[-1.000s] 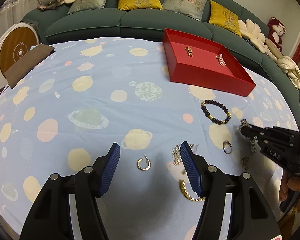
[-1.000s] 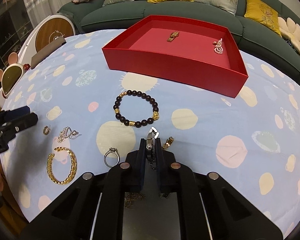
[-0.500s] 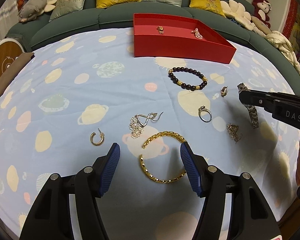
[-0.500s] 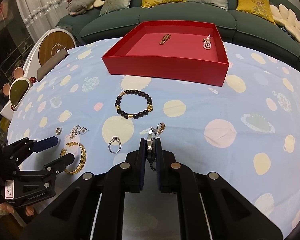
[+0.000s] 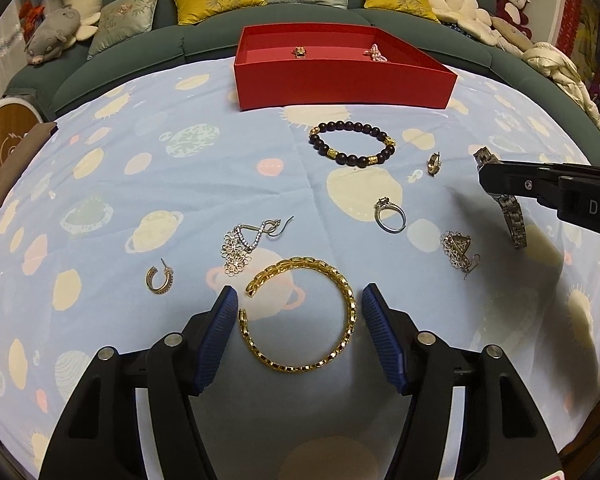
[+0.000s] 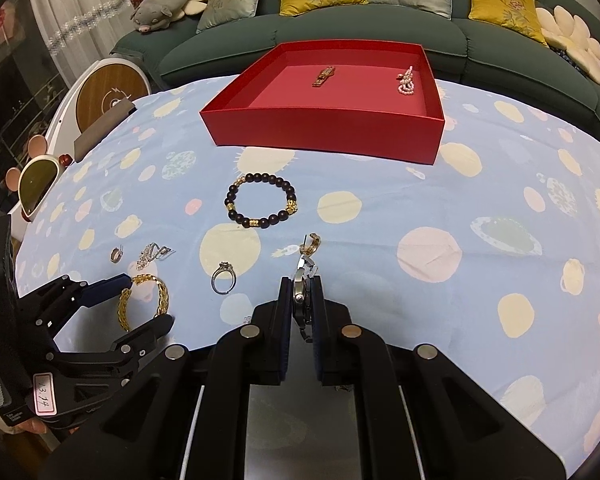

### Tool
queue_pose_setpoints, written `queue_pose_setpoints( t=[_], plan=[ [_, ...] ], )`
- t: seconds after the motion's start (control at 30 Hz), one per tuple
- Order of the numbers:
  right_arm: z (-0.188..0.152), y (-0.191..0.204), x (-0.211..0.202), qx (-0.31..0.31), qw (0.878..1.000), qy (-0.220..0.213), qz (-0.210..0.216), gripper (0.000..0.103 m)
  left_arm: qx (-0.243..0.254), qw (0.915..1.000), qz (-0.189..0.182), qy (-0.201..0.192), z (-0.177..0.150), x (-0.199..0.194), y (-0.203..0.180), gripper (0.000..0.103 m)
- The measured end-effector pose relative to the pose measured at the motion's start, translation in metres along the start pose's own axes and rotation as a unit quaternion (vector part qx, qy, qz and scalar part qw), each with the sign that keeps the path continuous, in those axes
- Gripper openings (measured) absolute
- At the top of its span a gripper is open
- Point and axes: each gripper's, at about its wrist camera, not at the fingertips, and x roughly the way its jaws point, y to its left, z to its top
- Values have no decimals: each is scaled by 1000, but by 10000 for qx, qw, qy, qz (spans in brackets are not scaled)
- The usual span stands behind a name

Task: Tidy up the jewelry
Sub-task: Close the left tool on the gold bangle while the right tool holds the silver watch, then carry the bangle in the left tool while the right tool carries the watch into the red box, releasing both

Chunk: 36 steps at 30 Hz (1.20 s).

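Observation:
My left gripper [image 5: 298, 312] is open, its blue pads on either side of a gold chain bangle [image 5: 300, 312] lying on the tablecloth; it also shows in the right wrist view [image 6: 140, 304]. My right gripper [image 6: 302, 292] is shut on a silver watch [image 6: 300, 296], held above the cloth; the watch band [image 5: 512, 216] hangs from it in the left wrist view. A red tray [image 5: 340, 80] at the far side holds a gold piece [image 5: 300, 52] and a pearl piece [image 5: 376, 52].
On the cloth lie a dark bead bracelet [image 5: 352, 144], a silver ring [image 5: 390, 214], a gold hoop earring [image 5: 160, 278], a filigree earring [image 5: 244, 244], another filigree earring [image 5: 458, 248] and a small gold earring [image 5: 433, 164]. A green sofa [image 5: 180, 40] stands behind.
My left gripper has moved right and forward from the hoop earring until its pads flank the gold bangle. My right gripper has lifted back slightly with the watch.

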Motion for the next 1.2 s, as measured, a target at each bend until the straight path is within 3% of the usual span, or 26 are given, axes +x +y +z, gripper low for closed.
queue_pose_setpoints(
  t=[0.37, 0.63, 0.97, 1.2],
  plan=[
    [2, -1, -2, 15, 10000, -14, 16, 8, -83, 9999, -125, -27, 2, -4, 5, 54],
    [13, 1, -13, 47, 9997, -211, 74, 8, -238, 9990, -239, -304, 22, -24, 10, 54],
    [51, 2, -46, 169, 9955, -916, 152, 8, -332, 9932, -253, -1085, 82, -68, 8, 54],
    [103, -16, -55, 461, 9902, -1279, 325, 8, -249, 9883, -309, -1475, 152, -80, 12, 54]
  ],
)
